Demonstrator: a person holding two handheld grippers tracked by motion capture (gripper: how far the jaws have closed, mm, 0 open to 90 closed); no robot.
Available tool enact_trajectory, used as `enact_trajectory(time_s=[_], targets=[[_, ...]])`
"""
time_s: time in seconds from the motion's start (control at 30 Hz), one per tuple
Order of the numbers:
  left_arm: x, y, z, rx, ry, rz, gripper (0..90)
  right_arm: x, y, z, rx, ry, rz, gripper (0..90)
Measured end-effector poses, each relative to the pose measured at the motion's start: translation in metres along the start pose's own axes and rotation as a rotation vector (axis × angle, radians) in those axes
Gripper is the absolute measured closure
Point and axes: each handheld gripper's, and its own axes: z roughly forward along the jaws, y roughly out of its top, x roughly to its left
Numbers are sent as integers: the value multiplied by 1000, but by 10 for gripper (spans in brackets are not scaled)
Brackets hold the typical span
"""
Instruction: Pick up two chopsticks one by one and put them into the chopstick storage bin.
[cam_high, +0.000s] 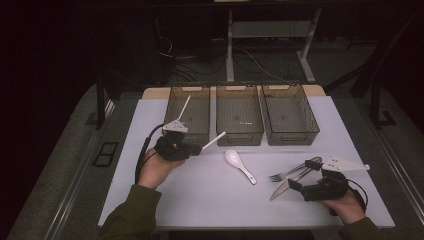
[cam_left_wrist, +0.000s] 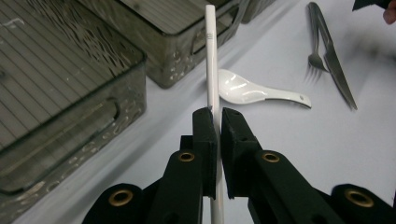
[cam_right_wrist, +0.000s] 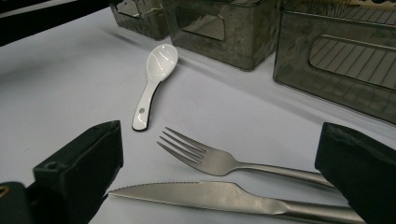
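White chopstick (cam_left_wrist: 211, 60) clamped in left claw (cam_left_wrist: 218, 116), tip protruding

The right gripper (cam_right_wrist: 224, 172) is hovering with jaws wide over a fork (cam_right_wrist: 219, 161) and knife (cam_right_wrist: 224, 195) (white spoon (cam_right_wrist: 154, 79) lying beyond).

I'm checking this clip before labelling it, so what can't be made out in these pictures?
- White stick: its lower end runs off the bottom edge of the left gripper view, between the left tongs.
- Knife and fork: handle ends hidden by the right tongs in the right gripper view.
- Bins' contents: too dark in the high view.
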Motion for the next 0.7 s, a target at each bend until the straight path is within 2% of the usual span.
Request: enact_trajectory(time_s=[0.23,0.43,0.7], targets=[[7,15,-2,-10,9,-2,838,0,0,-1,-3,0,7,11],[14,29,-4,-23,33,-2,838,0,0,-1,-2,-1,7,11],[33,51,-5,-44,74,-20,838,-1,0,-1,-4,-3,4,11]])
